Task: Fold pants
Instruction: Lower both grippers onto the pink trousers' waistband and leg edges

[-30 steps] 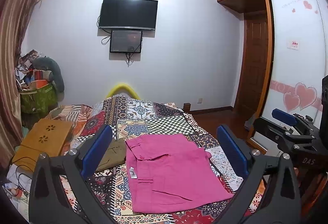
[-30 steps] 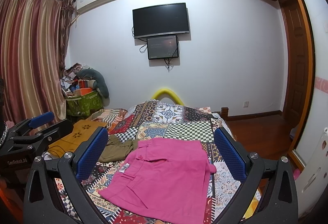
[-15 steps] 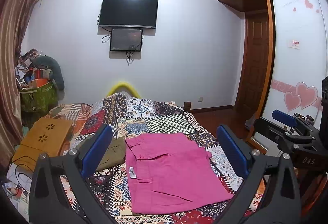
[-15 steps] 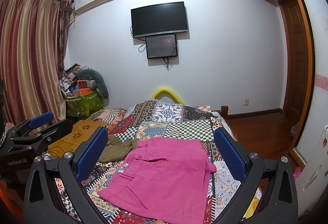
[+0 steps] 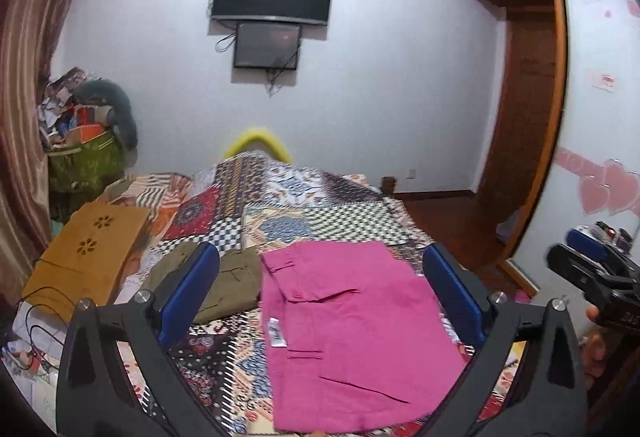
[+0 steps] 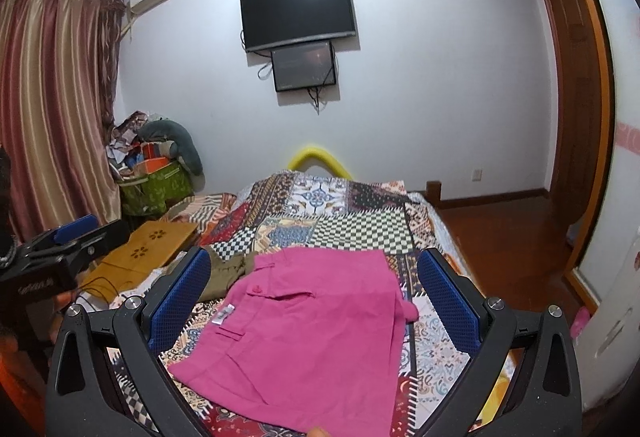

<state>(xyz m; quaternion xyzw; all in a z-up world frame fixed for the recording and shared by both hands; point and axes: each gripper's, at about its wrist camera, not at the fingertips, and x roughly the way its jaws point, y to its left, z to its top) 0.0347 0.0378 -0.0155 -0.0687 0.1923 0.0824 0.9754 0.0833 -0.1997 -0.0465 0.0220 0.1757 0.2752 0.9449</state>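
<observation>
On the patchwork bedspread [image 5: 320, 221] the folded pink pants [image 5: 352, 333] lie flat; left gripper [image 5: 320, 301] and right gripper [image 6: 316, 301] hover above, jaws spread, empty.

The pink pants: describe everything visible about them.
The pink pants are plain woven cloth, folded into a flat, roughly square stack on the patchwork bedspread. A white tag and pocket flaps show near the waistband. Olive-green clothing lies beside them. Neither gripper touches them.
</observation>
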